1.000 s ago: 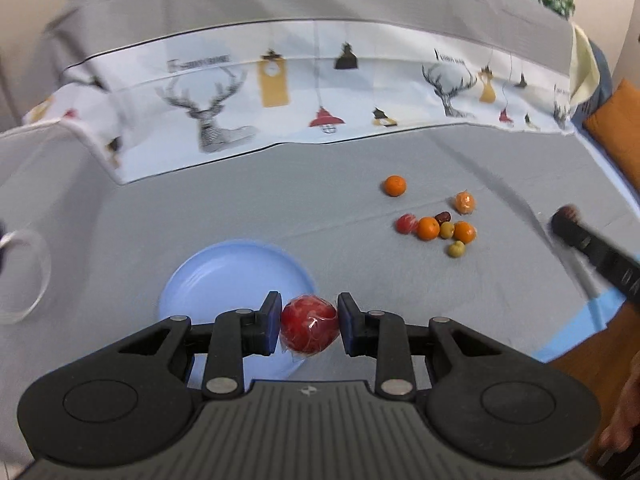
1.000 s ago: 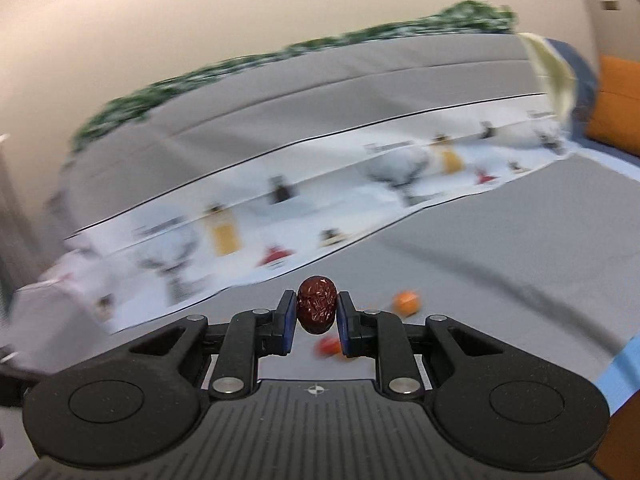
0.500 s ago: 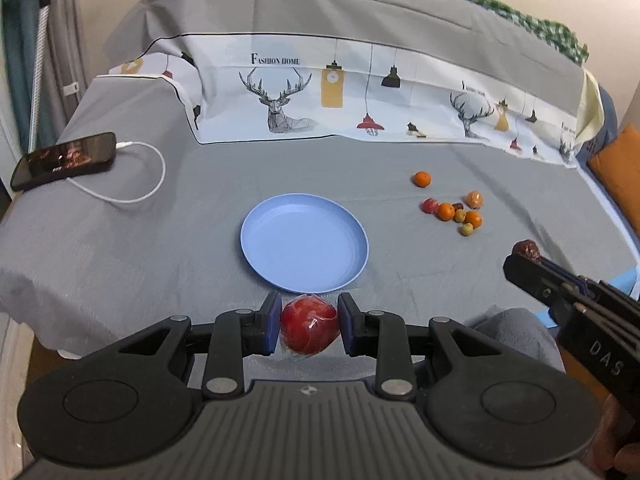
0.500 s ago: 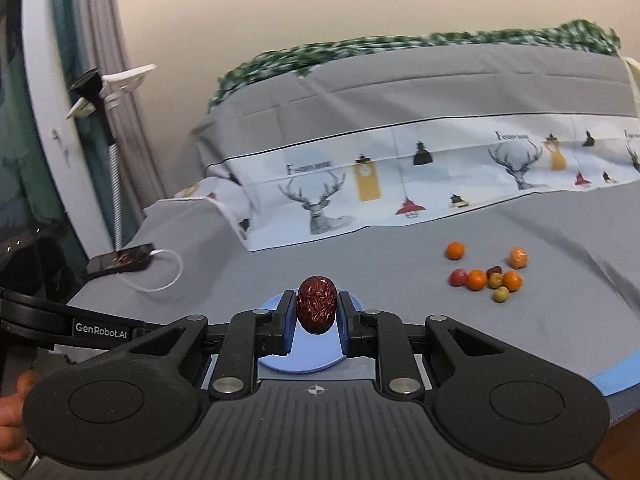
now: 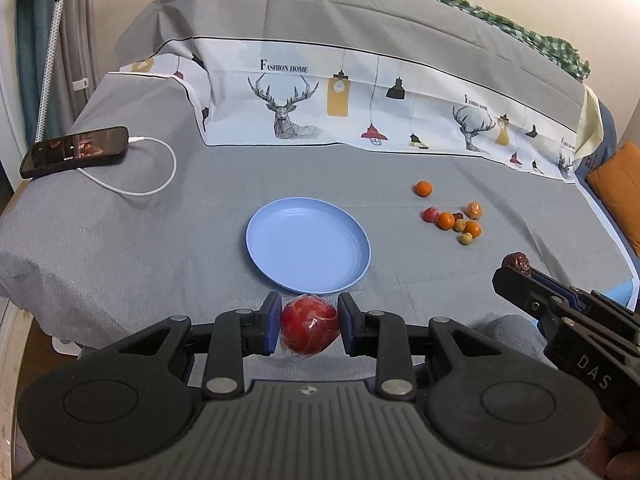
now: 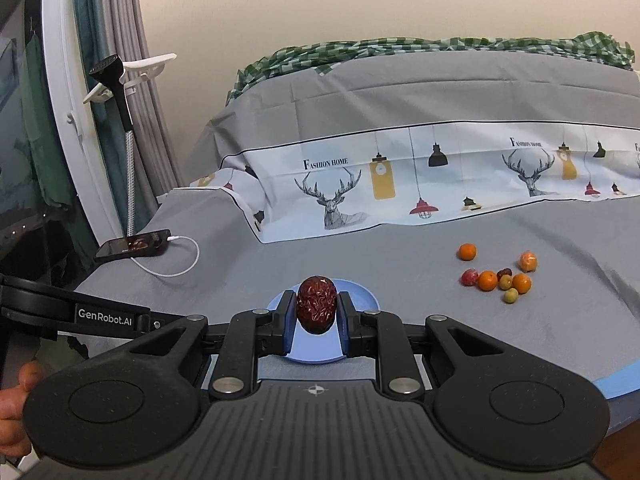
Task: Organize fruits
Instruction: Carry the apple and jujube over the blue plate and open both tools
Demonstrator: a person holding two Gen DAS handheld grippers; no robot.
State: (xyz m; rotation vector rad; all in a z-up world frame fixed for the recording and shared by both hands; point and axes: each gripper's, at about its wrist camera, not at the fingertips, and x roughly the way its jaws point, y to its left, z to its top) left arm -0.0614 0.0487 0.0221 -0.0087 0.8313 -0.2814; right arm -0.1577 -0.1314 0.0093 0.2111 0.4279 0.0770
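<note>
- Fruits in transit: my left gripper (image 5: 308, 325) is pinching a wrapped red fruit (image 5: 309, 324); my right gripper (image 6: 316, 312) is pinching a wrinkled date (image 6: 316, 304).
- Both are hovering just short of the empty blue plate (image 5: 280, 256).
- Loose fruit pile (image 5: 454, 220) is waiting to the right.
- Next, likely: carrying forward over the plate, lowering, releasing.

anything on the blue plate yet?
No, the blue plate is bare; the loose fruits lie on the grey sheet to its right.

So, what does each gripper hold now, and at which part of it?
The left gripper holds a round red plastic-wrapped fruit by its two sides. The right gripper holds a wrinkled dark red date by its two sides.
</note>
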